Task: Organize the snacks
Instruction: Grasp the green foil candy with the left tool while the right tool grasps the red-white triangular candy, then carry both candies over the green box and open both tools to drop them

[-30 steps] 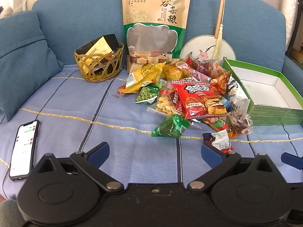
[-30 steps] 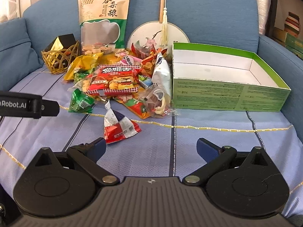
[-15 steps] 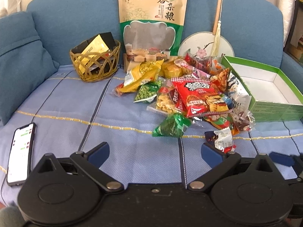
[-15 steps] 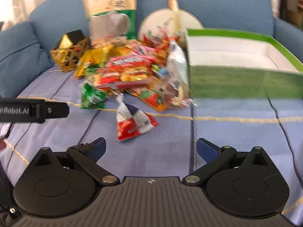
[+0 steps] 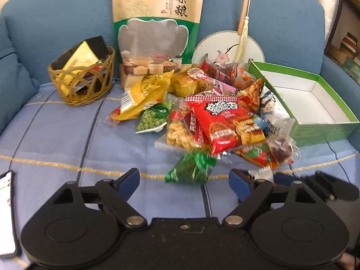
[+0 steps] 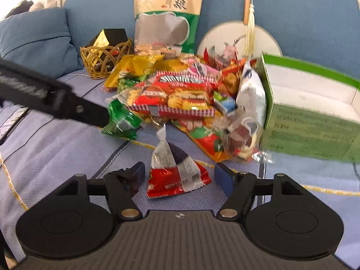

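Observation:
A pile of snack packets (image 5: 220, 121) lies on the blue sofa seat, topped by a red bag (image 6: 177, 94). A green packet (image 5: 191, 168) lies at the pile's near edge, just ahead of my left gripper (image 5: 183, 181), which is open and centred on it. In the right wrist view a red, white and dark triangular packet (image 6: 177, 173) sits between the spread fingers of my right gripper (image 6: 180, 176), which is open. The open green box (image 6: 310, 121) stands to the right of the pile, with a white inside that holds nothing visible.
A wicker basket (image 5: 83, 78) with dark and gold packs stands at the back left. A tall grain pouch (image 5: 157, 22) and a round fan (image 5: 227, 47) lean on the backrest. A phone (image 5: 5, 213) lies at the near left and a blue cushion (image 6: 36, 38) at the far left.
Both grippers have moved forward toward the pile. The right one now straddles the triangular packet and the left one has closed in on the green packet. Both stayed open.

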Demonstrator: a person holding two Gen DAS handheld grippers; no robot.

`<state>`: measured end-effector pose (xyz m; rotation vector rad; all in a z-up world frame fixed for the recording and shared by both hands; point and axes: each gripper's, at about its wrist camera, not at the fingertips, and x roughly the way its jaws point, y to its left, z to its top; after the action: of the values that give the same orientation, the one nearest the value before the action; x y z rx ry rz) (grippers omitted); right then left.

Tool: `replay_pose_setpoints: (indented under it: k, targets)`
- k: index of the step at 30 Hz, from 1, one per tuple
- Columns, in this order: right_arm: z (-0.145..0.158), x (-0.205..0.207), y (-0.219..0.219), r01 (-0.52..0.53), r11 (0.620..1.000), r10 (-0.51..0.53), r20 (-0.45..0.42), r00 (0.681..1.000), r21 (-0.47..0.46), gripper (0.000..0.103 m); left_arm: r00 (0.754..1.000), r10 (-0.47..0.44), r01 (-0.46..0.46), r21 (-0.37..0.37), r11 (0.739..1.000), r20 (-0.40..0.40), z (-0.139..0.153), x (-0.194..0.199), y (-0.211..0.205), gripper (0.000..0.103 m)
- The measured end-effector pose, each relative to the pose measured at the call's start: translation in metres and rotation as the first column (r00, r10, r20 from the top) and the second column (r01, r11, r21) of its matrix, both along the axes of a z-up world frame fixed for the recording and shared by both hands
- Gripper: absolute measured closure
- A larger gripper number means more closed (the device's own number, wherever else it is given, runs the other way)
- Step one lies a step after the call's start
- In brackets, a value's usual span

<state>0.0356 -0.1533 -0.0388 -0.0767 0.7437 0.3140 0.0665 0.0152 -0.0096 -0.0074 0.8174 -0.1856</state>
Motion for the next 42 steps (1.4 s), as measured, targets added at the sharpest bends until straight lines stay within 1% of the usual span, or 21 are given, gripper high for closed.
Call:
replay_pose_setpoints:
  k: [3,4,5,6,7,8,10,11,12,13,16,18,23,26,29,32,34,36,37,40,42]
  targets:
    - [0.003,-0.001,0.0,-0.013,1.0,0.013,0.016,1.0,-0.002,0.0,1.0,-0.01,0.01,-0.005,1.0,-0.012,-0.01,0.017,-0.007,0.005]
    - [0.004,-0.003,0.0,-0.016,1.0,0.017,0.021,1.0,-0.006,0.0,1.0,-0.02,0.019,-0.004,1.0,-0.017,-0.014,0.021,-0.01,0.009]
    - [0.004,-0.004,0.001,-0.02,1.0,0.021,0.024,1.0,-0.014,0.0,0.999,-0.033,0.033,0.002,0.999,-0.024,-0.019,0.024,-0.012,0.021]
    - [0.003,-0.004,0.001,-0.022,1.0,0.023,0.024,0.999,-0.021,0.0,0.999,-0.041,0.041,0.016,0.999,-0.033,-0.024,0.028,-0.014,0.027]
    - [0.003,-0.003,0.002,-0.022,0.999,0.023,0.022,1.0,-0.03,0.0,0.998,-0.039,0.04,0.023,0.999,-0.039,-0.027,0.031,-0.014,0.027]
    - [0.001,-0.002,0.003,-0.023,0.999,0.023,0.019,1.0,-0.039,0.0,0.998,-0.039,0.04,0.019,0.999,-0.05,-0.031,0.034,-0.013,0.031]
    - [0.001,-0.002,0.003,-0.029,0.999,0.029,0.018,0.999,-0.033,0.011,0.996,-0.043,0.043,-0.01,0.999,-0.077,-0.037,0.037,-0.01,0.034]
    - [0.002,-0.002,0.003,-0.033,0.999,0.034,0.018,0.999,-0.028,0.015,0.996,-0.044,0.042,-0.018,0.999,-0.075,-0.038,0.037,-0.009,0.035]
    - [0.003,-0.002,0.003,-0.034,0.999,0.035,0.019,0.999,-0.03,0.016,0.997,-0.044,0.043,-0.014,0.999,-0.065,-0.038,0.036,-0.009,0.04]
    - [0.003,-0.003,0.003,-0.036,0.999,0.036,0.02,0.999,-0.031,0.017,0.997,-0.047,0.046,-0.014,0.999,-0.066,-0.036,0.035,-0.009,0.04]
    - [0.01,-0.007,0.001,-0.059,0.998,0.059,0.023,0.998,0.003,0.02,0.995,-0.059,0.053,-0.076,0.996,-0.078,-0.031,0.028,-0.004,0.041]
    - [0.016,-0.011,0.0,-0.077,0.997,0.076,0.035,0.996,0.014,0.021,0.996,-0.045,0.039,-0.077,0.996,-0.073,-0.027,0.02,-0.002,0.041]
    - [0.044,-0.021,-0.011,-0.079,0.996,0.073,0.117,0.99,0.048,0.021,0.998,-0.054,0.05,-0.111,0.993,-0.033,0.006,0.0,-0.001,0.042]
    - [0.067,-0.017,-0.025,-0.025,0.998,0.014,0.189,0.982,0.052,0.021,0.994,-0.104,0.107,-0.135,0.985,0.031,0.037,0.001,-0.016,0.041]
    - [0.086,-0.003,-0.049,0.075,0.996,-0.084,0.245,0.966,0.048,0.02,0.986,-0.149,0.16,-0.168,0.973,0.074,0.059,0.01,-0.038,0.041]
    - [0.091,0.02,-0.072,0.17,0.986,-0.164,0.292,0.942,0.005,0.02,0.976,-0.189,0.206,-0.172,0.963,0.109,0.072,0.025,-0.07,0.04]
    - [0.083,0.035,-0.089,0.231,0.973,-0.219,0.3,0.929,-0.004,0.02,0.974,-0.2,0.217,-0.177,0.96,0.11,0.073,0.036,-0.09,0.04]
    - [0.072,0.044,-0.11,0.287,0.957,-0.285,0.268,0.92,0.033,0.02,0.969,-0.225,0.241,-0.191,0.952,0.103,0.072,0.048,-0.112,0.04]
    - [0.068,0.047,-0.117,0.302,0.953,-0.299,0.245,0.922,0.03,0.02,0.966,-0.238,0.253,-0.186,0.949,0.102,0.069,0.055,-0.123,0.04]
    - [0.063,0.053,-0.126,0.33,0.944,-0.321,0.245,0.915,0.0,0.02,0.959,-0.267,0.279,-0.14,0.95,0.1,0.058,0.074,-0.156,0.04]
    - [0.062,0.058,-0.13,0.328,0.945,-0.322,0.239,0.916,0.018,0.02,0.957,-0.279,0.287,-0.131,0.949,0.076,0.047,0.089,-0.169,0.04]
